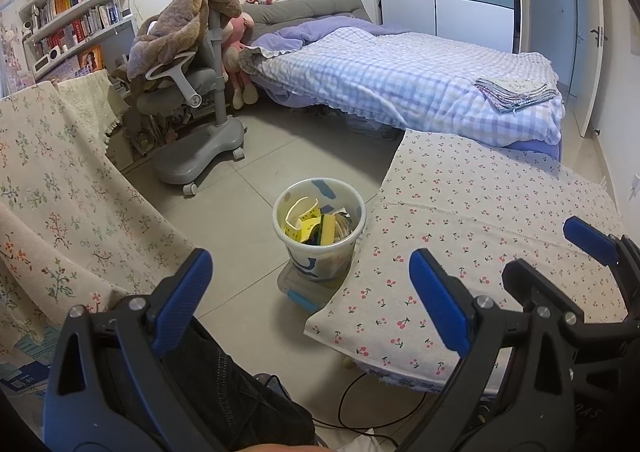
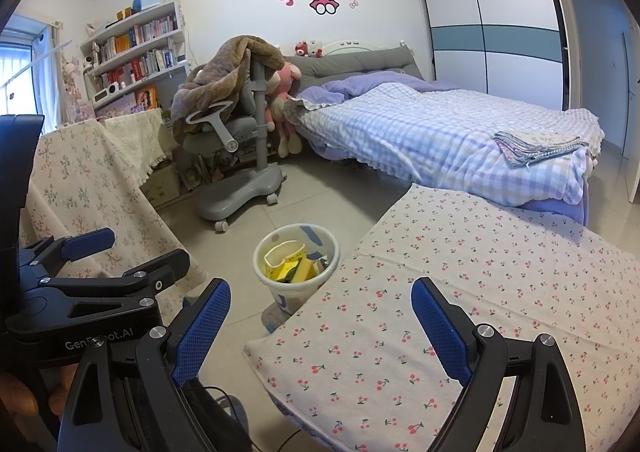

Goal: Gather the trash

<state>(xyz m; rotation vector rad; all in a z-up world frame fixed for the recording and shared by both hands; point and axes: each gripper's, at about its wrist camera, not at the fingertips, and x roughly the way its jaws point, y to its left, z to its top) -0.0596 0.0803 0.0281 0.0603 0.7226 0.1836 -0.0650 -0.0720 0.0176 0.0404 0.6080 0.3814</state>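
Note:
A white trash bin (image 1: 320,256) (image 2: 289,294) stands on the tiled floor beside the cherry-print table. It holds yellow packaging (image 1: 304,228) (image 2: 285,268) and other scraps. My left gripper (image 1: 312,298) is open with nothing between its blue pads, and hangs near and above the bin. It also shows at the left of the right wrist view as the left gripper (image 2: 132,252). My right gripper (image 2: 320,332) is open and empty over the near corner of the table. In the left wrist view the right gripper (image 1: 560,256) sits at the right edge.
The cherry-print table (image 1: 480,219) (image 2: 480,292) is on the right. Furniture under a floral cloth (image 1: 52,191) (image 2: 80,179) is on the left. A clear box (image 1: 302,292) sits under the bin. Behind are a grey wheeled chair (image 1: 196,99), a bed (image 1: 400,71), and a floor cable (image 1: 348,400).

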